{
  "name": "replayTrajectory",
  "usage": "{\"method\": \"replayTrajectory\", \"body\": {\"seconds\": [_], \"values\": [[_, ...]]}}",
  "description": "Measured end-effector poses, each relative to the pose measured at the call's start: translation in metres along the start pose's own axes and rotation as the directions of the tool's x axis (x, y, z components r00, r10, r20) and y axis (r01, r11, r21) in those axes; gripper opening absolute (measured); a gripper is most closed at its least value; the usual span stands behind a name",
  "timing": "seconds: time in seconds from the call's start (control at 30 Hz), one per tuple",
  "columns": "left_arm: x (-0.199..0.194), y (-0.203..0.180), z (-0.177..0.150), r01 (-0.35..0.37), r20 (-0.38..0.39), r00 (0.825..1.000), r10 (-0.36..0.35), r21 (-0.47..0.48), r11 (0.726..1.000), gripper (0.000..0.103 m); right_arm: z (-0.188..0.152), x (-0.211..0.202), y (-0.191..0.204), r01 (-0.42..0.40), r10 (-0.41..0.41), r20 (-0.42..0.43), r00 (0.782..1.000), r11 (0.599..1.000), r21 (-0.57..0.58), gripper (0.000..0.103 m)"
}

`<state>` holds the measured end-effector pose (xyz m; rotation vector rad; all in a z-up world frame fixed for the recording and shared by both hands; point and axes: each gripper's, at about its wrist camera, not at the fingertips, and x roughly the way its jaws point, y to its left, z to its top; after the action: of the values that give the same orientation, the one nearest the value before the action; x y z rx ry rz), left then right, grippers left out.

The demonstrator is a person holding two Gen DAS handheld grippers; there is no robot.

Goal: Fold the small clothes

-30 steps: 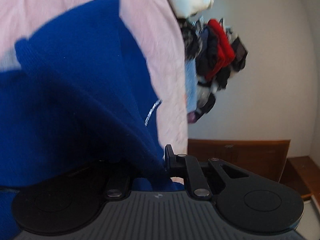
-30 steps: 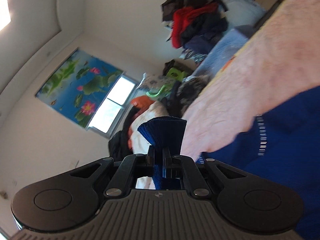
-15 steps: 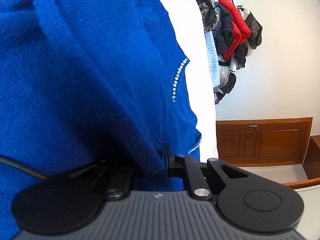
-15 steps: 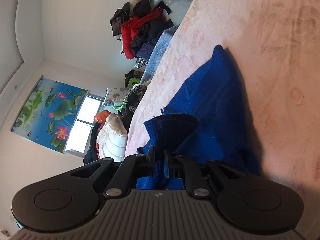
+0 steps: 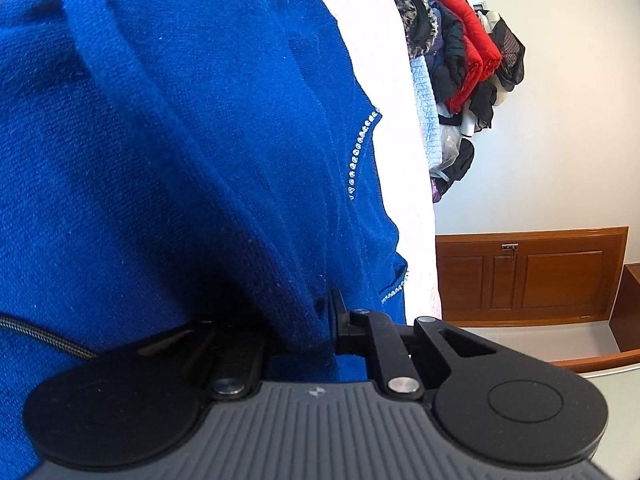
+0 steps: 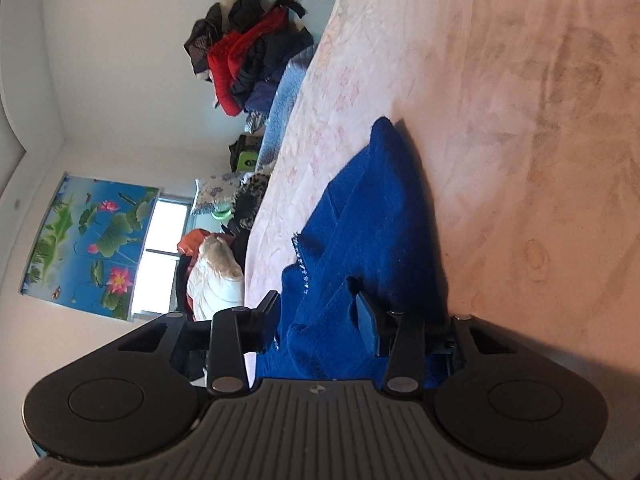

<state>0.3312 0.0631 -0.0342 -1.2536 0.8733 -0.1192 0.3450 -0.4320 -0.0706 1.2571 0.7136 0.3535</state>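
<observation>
Blue knit sweater is lying on the bed, spread over a pale pink bedspread with a faint flower pattern. It's partly folded over on itself, so there's a doubled-up layer running along the middle, and a line of little sparkly rhinestones shows along one edge of the knit.

Left tongs are pinched together on a bunched ridge of the sweater. The fabric comes right up out of the closed jaws and fills most of the left wrist view, so only one finger of that pair is actually visible; the other is buried under the cloth. A thin braided cable crosses the lower left corner of that view.

Right tongs are a different story: the jaws are spreading apart right now. A fold of the sweater sits between the two fingers, but the pads aren't pressing it, there's clear space on both sides and the cloth just slumps there on the bed.

Background stuff: a big heap of clothes at the far end of the bed, red and black jackets mostly, plus a light blue blanket next to it. Window with a lotus-print blind on the far wall, and a low wooden cabinet beside the bed in the left wrist view.
</observation>
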Motion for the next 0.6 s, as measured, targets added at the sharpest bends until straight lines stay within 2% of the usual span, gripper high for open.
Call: {"method": "replayTrajectory", "body": {"seconds": [0.13,0.23,0.27,0.37,0.4,0.47,0.5,0.53,0.6], "values": [[0.001,0.0,0.0,0.0,-0.004,1.0,0.0,0.0,1.0,0.011,0.005,0.008,0.024,0.111,-0.114,-0.01,0.993,0.982,-0.15,0.043],[0.002,0.0,0.0,-0.003,-0.004,1.0,0.003,0.0,1.0,0.011,0.013,0.019,0.045,0.207,-0.227,-0.031,0.974,0.932,-0.297,0.049],[0.002,-0.001,0.0,-0.005,-0.003,1.0,0.005,0.001,1.0,0.011,0.016,0.028,0.05,0.224,-0.261,-0.071,0.963,0.915,-0.335,0.054],[0.002,0.0,0.0,-0.001,-0.005,1.0,0.001,-0.004,1.0,0.011,0.016,0.046,0.063,0.227,-0.32,-0.137,0.937,0.861,-0.455,0.053],[0.002,0.0,0.0,0.001,-0.007,1.0,-0.001,-0.006,1.0,0.011,0.017,0.05,0.066,0.215,-0.323,-0.158,0.933,0.852,-0.477,0.05],[0.002,0.002,0.001,0.004,-0.01,1.0,-0.004,-0.014,1.0,0.011,0.016,0.056,0.069,0.205,-0.335,-0.181,0.925,0.838,-0.505,0.013],[0.002,0.002,0.002,0.005,-0.011,1.0,-0.006,-0.018,1.0,0.011,0.015,0.057,0.07,0.195,-0.333,-0.194,0.923,0.838,-0.51,0.008],[0.002,0.002,0.002,0.005,-0.011,1.0,-0.005,-0.016,1.0,0.011,0.014,0.056,0.069,0.176,-0.314,-0.201,0.928,0.843,-0.508,0.008],[-0.001,-0.001,0.002,0.003,0.001,1.0,-0.003,-0.003,1.0,0.011,0.011,0.047,0.073,0.135,-0.262,-0.188,0.947,0.852,-0.506,0.007]]}}
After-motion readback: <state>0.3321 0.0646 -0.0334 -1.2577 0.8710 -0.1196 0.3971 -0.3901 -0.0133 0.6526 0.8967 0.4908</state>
